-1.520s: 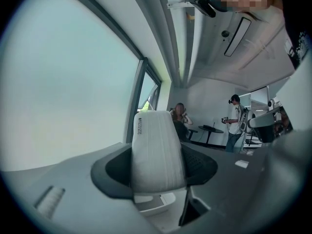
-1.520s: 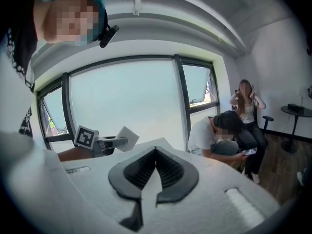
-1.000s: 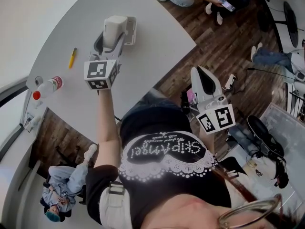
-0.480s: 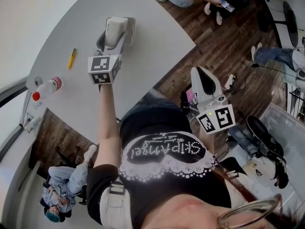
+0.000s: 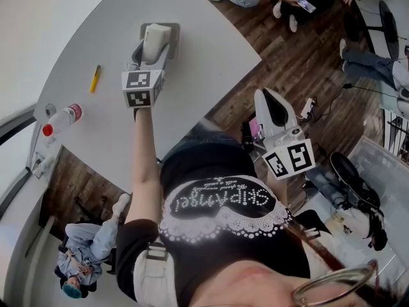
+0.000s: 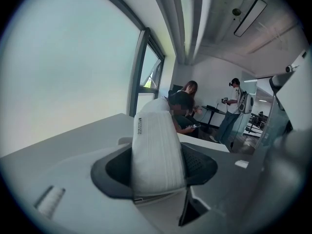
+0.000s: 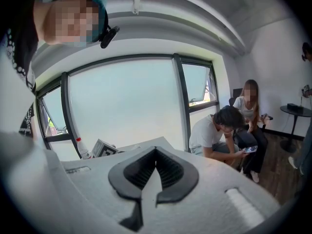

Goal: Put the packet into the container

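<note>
Clamping the packet (image 6: 156,150) between the jaws of my left hand-held gripper (image 5: 152,53), I hold it over the desk (image 5: 211,37) right at the grey container (image 5: 174,42), lined up for the drop. Can't tell if it touches the container. Right hand-held gripper (image 7: 156,155) is closed on nothing, parked off the desk by my body, out of the way.
</note>
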A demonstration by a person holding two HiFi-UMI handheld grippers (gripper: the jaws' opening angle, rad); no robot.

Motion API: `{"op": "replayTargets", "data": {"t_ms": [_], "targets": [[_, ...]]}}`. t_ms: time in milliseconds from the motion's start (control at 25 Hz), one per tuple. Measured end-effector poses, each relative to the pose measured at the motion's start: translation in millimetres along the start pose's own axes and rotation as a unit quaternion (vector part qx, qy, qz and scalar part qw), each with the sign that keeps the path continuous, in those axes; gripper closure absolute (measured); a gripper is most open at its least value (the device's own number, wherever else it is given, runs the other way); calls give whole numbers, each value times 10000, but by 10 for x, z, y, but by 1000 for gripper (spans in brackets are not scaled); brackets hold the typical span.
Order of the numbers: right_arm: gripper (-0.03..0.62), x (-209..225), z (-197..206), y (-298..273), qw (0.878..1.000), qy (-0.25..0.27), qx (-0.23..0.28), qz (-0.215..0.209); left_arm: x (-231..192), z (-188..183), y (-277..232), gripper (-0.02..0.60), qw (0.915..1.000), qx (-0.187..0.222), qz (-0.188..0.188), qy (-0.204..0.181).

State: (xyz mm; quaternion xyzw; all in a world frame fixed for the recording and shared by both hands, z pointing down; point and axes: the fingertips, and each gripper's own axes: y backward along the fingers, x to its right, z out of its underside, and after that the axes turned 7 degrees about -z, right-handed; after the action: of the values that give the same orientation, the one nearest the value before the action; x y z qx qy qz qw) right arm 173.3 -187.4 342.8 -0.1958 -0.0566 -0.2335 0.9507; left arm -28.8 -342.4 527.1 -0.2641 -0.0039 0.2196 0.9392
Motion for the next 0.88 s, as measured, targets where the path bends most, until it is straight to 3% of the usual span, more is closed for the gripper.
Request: {"op": "replayTargets", "data": {"t_ms": [880], "targets": [[592,-6,-15,4,10000,-1,-29,-14,9,8,-40,288,9999,-91,-100,-10]]}}
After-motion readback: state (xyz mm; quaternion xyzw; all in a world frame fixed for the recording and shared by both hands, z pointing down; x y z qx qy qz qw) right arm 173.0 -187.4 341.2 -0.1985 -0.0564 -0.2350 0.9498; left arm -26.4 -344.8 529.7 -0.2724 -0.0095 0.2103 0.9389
